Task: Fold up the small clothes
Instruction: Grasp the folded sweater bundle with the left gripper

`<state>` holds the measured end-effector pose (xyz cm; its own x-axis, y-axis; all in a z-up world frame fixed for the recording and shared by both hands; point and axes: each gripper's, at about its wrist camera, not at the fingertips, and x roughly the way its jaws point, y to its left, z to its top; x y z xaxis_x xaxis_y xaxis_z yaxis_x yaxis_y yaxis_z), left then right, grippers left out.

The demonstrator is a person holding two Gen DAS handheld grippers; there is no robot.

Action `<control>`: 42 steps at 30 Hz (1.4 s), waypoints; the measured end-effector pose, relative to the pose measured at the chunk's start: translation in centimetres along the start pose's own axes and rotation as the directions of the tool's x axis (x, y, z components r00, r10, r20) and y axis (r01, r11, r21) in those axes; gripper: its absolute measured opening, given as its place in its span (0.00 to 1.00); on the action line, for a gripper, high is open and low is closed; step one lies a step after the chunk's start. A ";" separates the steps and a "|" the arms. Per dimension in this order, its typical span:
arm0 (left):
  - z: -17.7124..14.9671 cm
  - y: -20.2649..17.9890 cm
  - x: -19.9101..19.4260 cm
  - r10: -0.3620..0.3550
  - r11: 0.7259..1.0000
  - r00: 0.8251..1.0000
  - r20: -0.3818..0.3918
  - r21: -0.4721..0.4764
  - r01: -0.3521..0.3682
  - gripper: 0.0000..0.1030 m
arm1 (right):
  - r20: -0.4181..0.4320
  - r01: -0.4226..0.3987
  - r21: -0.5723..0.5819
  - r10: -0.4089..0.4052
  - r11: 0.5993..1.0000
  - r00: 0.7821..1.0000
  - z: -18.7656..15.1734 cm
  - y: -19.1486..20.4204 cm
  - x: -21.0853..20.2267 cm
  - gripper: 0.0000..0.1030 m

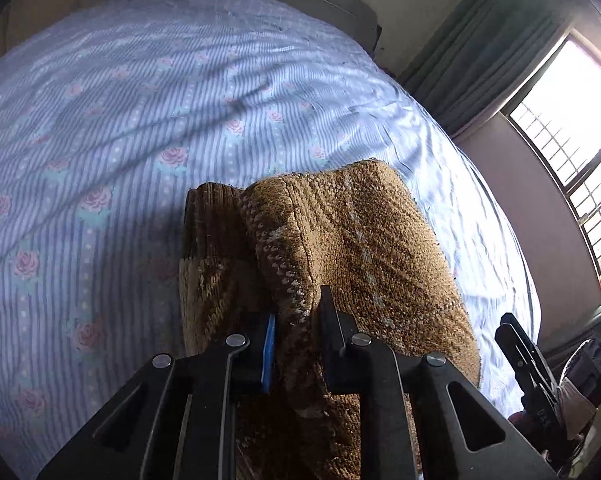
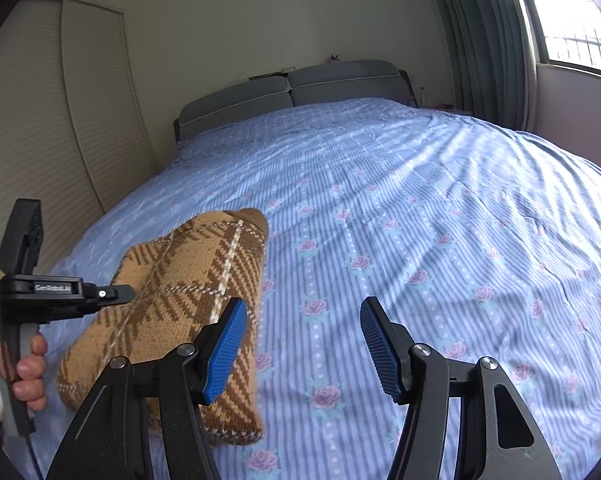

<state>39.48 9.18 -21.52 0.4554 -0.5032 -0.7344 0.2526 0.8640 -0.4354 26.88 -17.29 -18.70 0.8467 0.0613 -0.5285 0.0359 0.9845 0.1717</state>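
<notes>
A small tan and brown knitted sweater (image 1: 340, 248) with a plaid pattern lies folded over on the bed. It also shows in the right wrist view (image 2: 180, 312) at the lower left. My left gripper (image 1: 296, 332) is shut on a fold of the sweater and holds that edge raised; it appears from the side in the right wrist view (image 2: 128, 294), its tips buried in the knit. My right gripper (image 2: 302, 344) is open and empty, hovering over the bedsheet just right of the sweater. Its fingers (image 1: 516, 344) show at the lower right of the left wrist view.
The bed (image 2: 420, 220) carries a blue striped sheet with pink roses. A grey padded headboard (image 2: 292, 92) stands at the far end. A louvred wardrobe (image 2: 52, 120) is on the left, a curtain (image 2: 476, 32) and window (image 2: 576, 16) on the right.
</notes>
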 end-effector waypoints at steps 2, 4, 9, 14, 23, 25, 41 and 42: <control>-0.1 -0.3 0.2 0.010 1.000 1.000 0.009 0.015 -0.011 0.19 | -0.014 -0.016 -0.026 0.015 1.000 1.000 -0.3 0.5 0.2 0.58; -0.3 -0.7 -0.1 0.008 1.000 1.000 0.019 0.022 -0.009 0.20 | -0.038 -0.031 -0.042 0.029 0.999 0.999 -0.5 0.8 0.6 0.58; -0.7 -2.5 -1.9 0.024 0.997 0.999 0.038 0.074 -0.027 0.25 | -0.080 -0.044 -0.080 0.037 0.996 0.996 -0.9 1.9 0.6 0.58; -2.5 -4.9 -5.5 0.073 0.986 0.991 0.110 0.138 -0.088 0.51 | -0.092 -0.046 -0.104 0.037 0.994 0.995 -1.3 2.5 -0.2 0.58; -7.1 -4.9 -4.8 0.146 0.980 0.988 0.040 0.134 -0.151 0.57 | -0.148 -0.043 -0.140 0.022 0.989 0.989 -2.5 3.1 -0.4 0.71; -7.8 -4.0 -4.4 0.156 0.981 0.987 0.041 0.107 -0.159 0.59 | -0.170 -0.033 -0.149 0.007 0.988 0.985 -2.8 2.9 0.1 0.75; -9.5 -1.1 -6.7 0.140 0.972 0.982 0.123 -0.205 -0.113 0.79 | -0.259 -0.246 0.156 0.280 0.957 0.924 0.8 -1.8 2.8 0.85; -9.6 -0.6 -6.4 0.124 0.968 0.985 0.118 -0.234 -0.093 0.80 | -0.272 -0.252 0.190 0.297 0.949 0.915 1.1 -2.3 3.5 0.85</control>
<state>28.23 11.73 -21.53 0.5808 -0.3875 -0.7159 0.0023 0.8802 -0.4745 30.36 -19.53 -20.00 0.6415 0.3934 -0.6585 -0.0784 0.8876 0.4539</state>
